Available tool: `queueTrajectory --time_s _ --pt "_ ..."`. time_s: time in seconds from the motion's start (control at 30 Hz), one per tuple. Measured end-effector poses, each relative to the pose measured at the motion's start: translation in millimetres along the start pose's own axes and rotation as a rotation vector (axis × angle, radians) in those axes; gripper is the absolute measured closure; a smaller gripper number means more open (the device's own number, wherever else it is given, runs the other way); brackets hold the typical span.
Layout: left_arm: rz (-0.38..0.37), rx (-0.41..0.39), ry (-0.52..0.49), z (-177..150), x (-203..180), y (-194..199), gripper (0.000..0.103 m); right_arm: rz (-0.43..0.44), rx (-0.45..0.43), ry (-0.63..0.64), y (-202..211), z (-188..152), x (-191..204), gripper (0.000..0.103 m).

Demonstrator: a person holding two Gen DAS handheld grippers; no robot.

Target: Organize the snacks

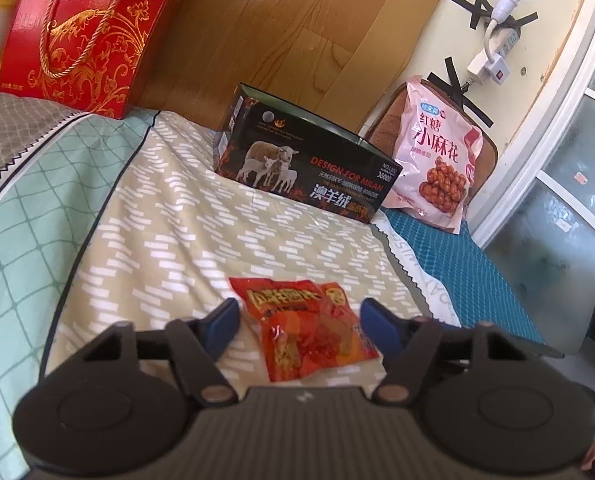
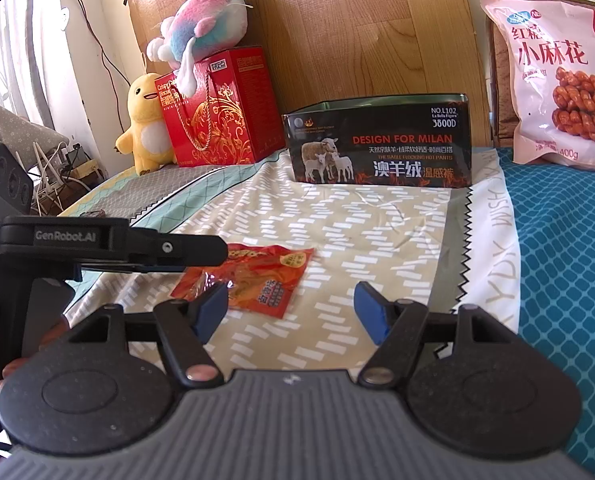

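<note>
**Red snack packet between left pads, on the bed**

Left hand-held gripper (image 1: pixel 299 320): blue pads apart, astride the red snack packet (image 1: pixel 311 326), which lies flat on the bedspread (image 1: pixel 185 216); whether the pads touch it, can't tell. Right hand-held gripper (image 2: pixel 291 306): pads apart, nothing between, just right of the packet. Bare bedspread from the packet up to the black box (image 1: pixel 305 164), "DESIGN FOR MILAN", "NO.L102", at the wooden headboard (image 1: pixel 281 24). Pink bag (image 1: pixel 437 164), "400g", leans by the box on the teal sheet (image 1: pixel 469 276). Red gift box (image 1: pixel 85 36), "Crispy Cashew Biscuit", far left w/ plush toys (image 2: pixel 201 24).
</note>
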State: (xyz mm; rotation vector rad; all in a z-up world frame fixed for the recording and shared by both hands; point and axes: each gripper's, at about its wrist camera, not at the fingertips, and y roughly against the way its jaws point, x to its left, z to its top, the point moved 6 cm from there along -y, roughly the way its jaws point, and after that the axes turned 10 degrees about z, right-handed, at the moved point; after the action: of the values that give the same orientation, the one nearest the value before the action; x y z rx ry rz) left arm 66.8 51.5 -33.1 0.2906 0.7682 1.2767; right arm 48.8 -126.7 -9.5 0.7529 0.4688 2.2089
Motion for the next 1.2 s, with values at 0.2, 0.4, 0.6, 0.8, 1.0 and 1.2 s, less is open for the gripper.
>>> queueTrajectory --time_s 0.2,0.4,0.6,0.8,1.0,1.2 --pt "-0.011 0.017 -0.010 -1 -2 -3 0.062 0.000 0.000 0.000 0 0 0 0.031" --pt "-0.020 0.026 -0.009 -2 -2 -4 0.076 -0.011 0.008 0.001 -2 -1 0 0.031" --pt "-0.039 0.047 -0.008 -2 -2 -6 0.070 -0.030 0.052 0.027 -10 -2 3 0.024" --pt "-0.122 0.085 0.025 -3 -12 -11 0.056 -0.067 0.114 0.170 -22 -8 19 0.033" --pt "-0.192 0.126 0.135 -2 -15 -15 0.050 -0.059 0.086 0.137 -19 -7 11 0.055" --pt "-0.195 0.152 0.130 1 -27 -22 0.056 -0.002 0.033 0.079 -11 -4 9 0.084"
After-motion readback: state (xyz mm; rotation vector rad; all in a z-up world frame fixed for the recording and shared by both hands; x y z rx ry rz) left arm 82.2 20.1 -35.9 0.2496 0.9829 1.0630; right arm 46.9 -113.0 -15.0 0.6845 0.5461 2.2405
